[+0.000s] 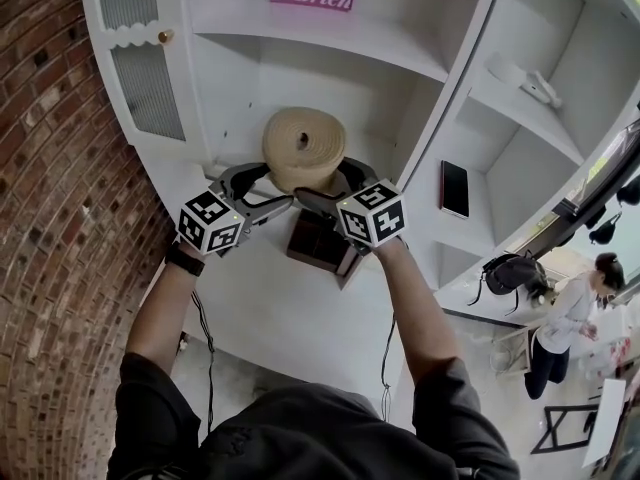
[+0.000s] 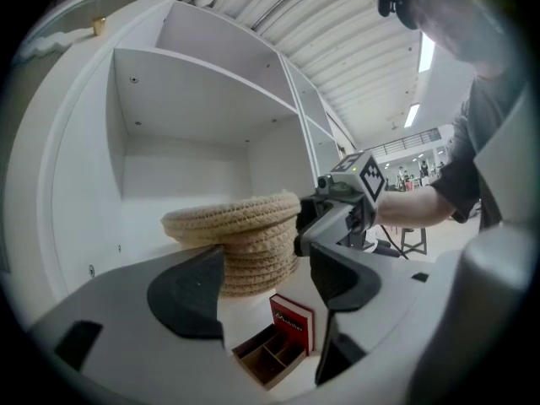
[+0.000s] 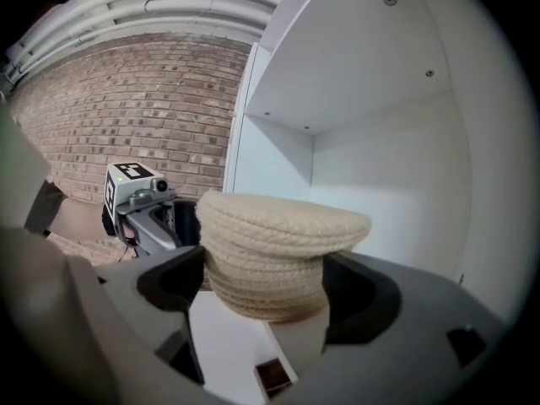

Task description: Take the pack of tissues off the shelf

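So the woven rope holder (image 1: 303,148) is a round, pale straw-coloured thing made of coiled rope. It has a narrower drum body with a wider, slightly domed cap on top that overhangs like a brim. From the head view there's a small dark spot dead centre of the cap. It stands upright, so its axis runs straight up and down, wide end up. Being round, it doesn't really point to any side. It sits at the front of an open cubby in the white shelf unit (image 1: 420,58), right where the cubby floor runs out into the bench (image 1: 270,308).

The left gripper (image 2: 266,283) is in from the left with its fingers (image 2: 190,298) spread wide, the holder showing in the gap. The right gripper (image 3: 263,289) comes from the other side, its fingers (image 3: 359,298) just as wide apart, straddling the drum under the brim. Can't tell if any finger is actually touching it.

Just in front on the bench is a little divided wooden box (image 1: 318,240) with a red booklet (image 2: 292,321) stood in it.
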`<state>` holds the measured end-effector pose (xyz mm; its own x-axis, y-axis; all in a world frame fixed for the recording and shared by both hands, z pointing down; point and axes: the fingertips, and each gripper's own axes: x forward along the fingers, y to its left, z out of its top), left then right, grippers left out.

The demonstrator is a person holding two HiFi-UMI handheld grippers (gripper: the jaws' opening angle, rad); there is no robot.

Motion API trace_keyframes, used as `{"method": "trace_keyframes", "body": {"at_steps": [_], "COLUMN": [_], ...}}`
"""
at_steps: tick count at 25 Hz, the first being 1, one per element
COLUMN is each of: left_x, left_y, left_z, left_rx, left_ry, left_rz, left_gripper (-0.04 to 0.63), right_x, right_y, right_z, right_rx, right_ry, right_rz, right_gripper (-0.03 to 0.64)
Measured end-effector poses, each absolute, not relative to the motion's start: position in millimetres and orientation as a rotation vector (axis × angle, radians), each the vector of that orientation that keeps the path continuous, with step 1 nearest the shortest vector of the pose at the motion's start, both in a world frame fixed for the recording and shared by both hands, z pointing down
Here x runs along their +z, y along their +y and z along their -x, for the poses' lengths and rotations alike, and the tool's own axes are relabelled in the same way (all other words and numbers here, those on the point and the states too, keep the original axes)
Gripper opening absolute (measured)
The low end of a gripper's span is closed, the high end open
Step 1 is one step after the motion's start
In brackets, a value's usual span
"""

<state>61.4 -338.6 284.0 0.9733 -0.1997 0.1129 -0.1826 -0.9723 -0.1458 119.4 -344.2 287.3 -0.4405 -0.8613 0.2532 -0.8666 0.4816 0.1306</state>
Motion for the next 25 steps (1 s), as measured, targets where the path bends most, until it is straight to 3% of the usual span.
{"method": "trace_keyframes", "body": {"at_steps": [9,15,25], "left_x": [283.4,285.0,284.4], "left_y": [-352.9,-382.7,-369.7], "left_z": [-40.9,-47.7,-74.6], "left_rx": [-0.202,-0.296,-0.339], "left_ry": [0.236,0.143,-0.039], "left_rz": [3.027,3.076,3.049], "left_gripper": [0.318,0.421,0.436], "right_x": [285.0,284.5,283.1], "right_y": [-336.3,-337.4,-342.0], "right_z": [-120.1,-120.8,-123.4], "right_rx": [0.051,0.08,0.127], "right_ry": [-2.511,-2.531,-2.538], "right_rz": [-1.379,-1.38,-1.393], "right_gripper": [0.44,0.44,0.456]}}
